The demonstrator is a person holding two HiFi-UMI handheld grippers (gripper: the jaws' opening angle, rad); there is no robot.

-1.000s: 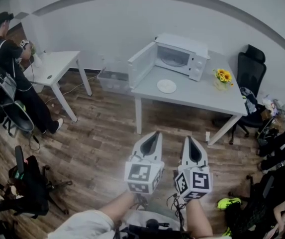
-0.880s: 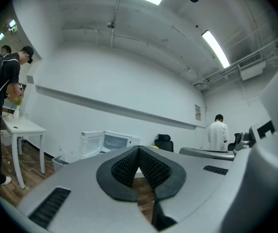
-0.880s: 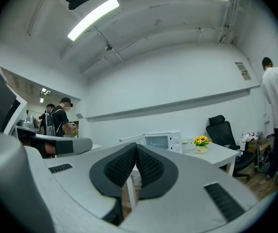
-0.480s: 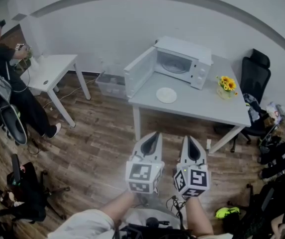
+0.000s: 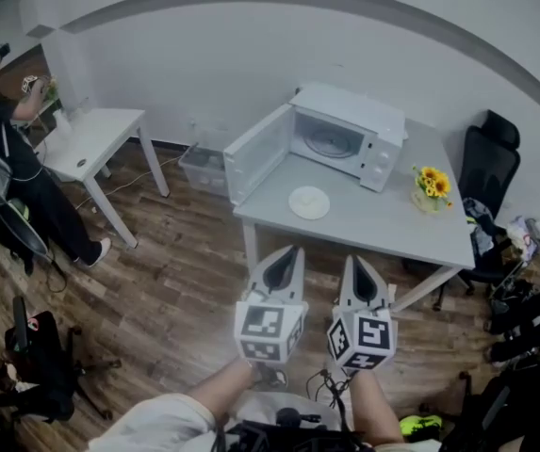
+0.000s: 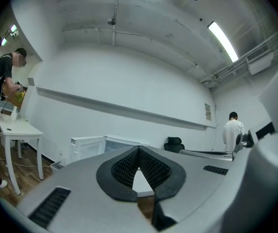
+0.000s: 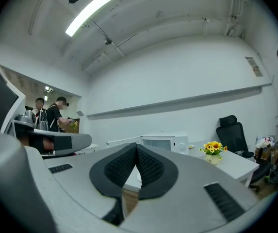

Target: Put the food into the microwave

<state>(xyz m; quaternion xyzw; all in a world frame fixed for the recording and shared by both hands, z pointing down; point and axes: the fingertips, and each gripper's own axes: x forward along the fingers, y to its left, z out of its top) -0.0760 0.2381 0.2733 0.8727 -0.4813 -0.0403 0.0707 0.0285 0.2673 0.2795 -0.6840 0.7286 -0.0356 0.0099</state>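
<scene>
Left hand-held gripper: jaws fully together, nothing between the pads, pointing level toward the microwave. Right hand-held gripper: same condition, closed and empty, just beside the left one. Both sit short of the tabletop that carries the microwave, with wooden floor below them.

Microwave: door swung wide open to its left, cavity exposed.

Plate: white, lying flat on the tabletop just in front of the microwave's open cavity, apart from the door. Whether food is on it cannot be told at this size.

Flower pot with yellow blooms stands to the right of the microwave. A black chair is further right. Clear bin sits on the floor left of the microwave door. A person stands far left of the microwave at a side table.

Change against a second ago: microwave, plate and tabletop edge now show lower and larger in the head view, nearer to both gripper tips. Both pairs of jaws are closed as before, and the two remain side by side. Plate position relative to the microwave is unchanged, as is the door angle.
</scene>
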